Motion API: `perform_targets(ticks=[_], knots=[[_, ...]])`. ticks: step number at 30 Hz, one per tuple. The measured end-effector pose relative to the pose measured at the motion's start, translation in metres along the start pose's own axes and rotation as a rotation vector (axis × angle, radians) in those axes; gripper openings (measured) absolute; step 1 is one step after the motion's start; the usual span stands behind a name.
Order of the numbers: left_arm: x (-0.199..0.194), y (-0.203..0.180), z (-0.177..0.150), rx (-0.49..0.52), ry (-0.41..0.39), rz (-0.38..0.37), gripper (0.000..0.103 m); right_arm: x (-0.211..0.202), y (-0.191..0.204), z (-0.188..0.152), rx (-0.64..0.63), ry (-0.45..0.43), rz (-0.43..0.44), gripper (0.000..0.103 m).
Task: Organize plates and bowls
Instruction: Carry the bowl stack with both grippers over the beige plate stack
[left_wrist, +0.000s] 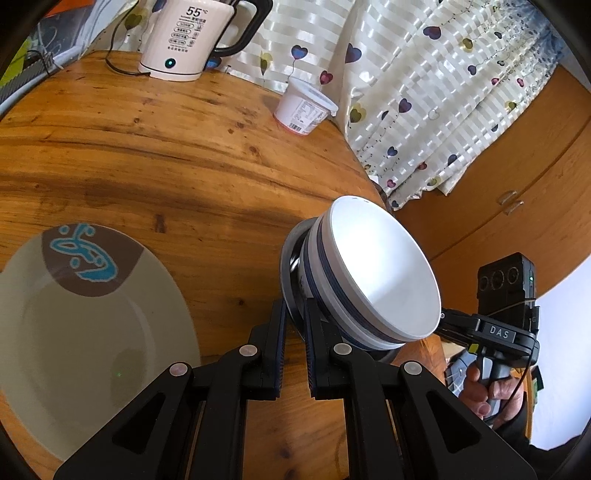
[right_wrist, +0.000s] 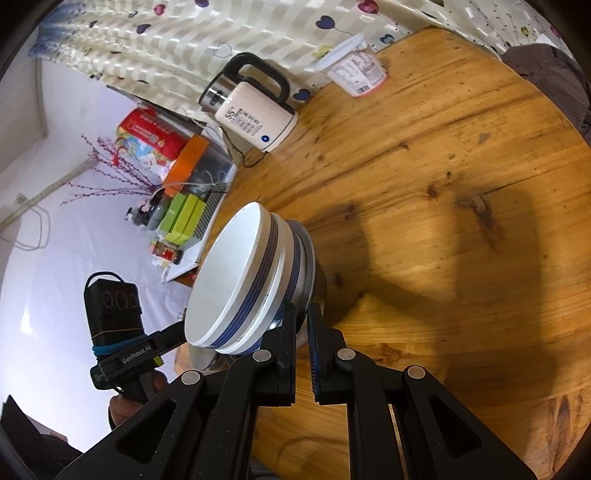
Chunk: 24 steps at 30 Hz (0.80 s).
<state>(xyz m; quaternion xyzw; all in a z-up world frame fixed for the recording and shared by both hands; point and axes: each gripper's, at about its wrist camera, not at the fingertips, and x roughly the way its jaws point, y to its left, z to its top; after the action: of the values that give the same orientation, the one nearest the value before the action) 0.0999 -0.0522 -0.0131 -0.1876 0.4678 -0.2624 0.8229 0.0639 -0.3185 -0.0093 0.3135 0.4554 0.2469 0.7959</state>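
Stack of 3 nested bowls (left_wrist: 384, 273), tilted hard on its side, mouth open sideways: 2 white bowls with blue bands sit inside a steel bowl (right_wrist: 308, 258) at the bottom of the stack. Inner white bowl is empty.

Both grippers are on the steel rim. Left hand-held gripper (left_wrist: 295, 314) has its jaws closed together over the steel bowl's rim edge, stack leaning off to its right. Right hand-held gripper (right_wrist: 301, 317) does the same from the opposite side, jaws pinched on the rim, stack leaning to its left. Each wrist view shows the other unit beyond the stack, with a hand (left_wrist: 491, 391) on its grip. Cannot tell whether the stack touches the worktop (left_wrist: 166, 155) or hangs just above it.

Grey plate (left_wrist: 85, 332) with a brown patch and blue motif lies flat on the worktop, left of the left gripper and apart from the stack; nothing on it.

Around: white electric kettle (left_wrist: 184, 37) on its base at the far edge, display reading 55, cord trailing off left. White lidded tub (left_wrist: 304, 107) right of it, near the heart-print curtain (left_wrist: 424, 92). Worktop ahead of the right gripper is bare wood in shadow. Red and green boxes (right_wrist: 151, 140) are stacked off the worktop beyond the kettle.
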Motion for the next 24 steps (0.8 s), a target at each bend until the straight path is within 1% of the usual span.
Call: perform_targets(ticks=[12, 24], knots=[[-0.042, 0.008, 0.003, -0.012, -0.073, 0.037, 0.008, 0.013, 0.04, 0.01, -0.072, 0.013, 0.037, 0.008], [-0.084, 0.04, -0.007, -0.074, -0.137, 0.102, 0.008, 0.051, 0.077, 0.009, -0.132, 0.074, 0.076, 0.008]])
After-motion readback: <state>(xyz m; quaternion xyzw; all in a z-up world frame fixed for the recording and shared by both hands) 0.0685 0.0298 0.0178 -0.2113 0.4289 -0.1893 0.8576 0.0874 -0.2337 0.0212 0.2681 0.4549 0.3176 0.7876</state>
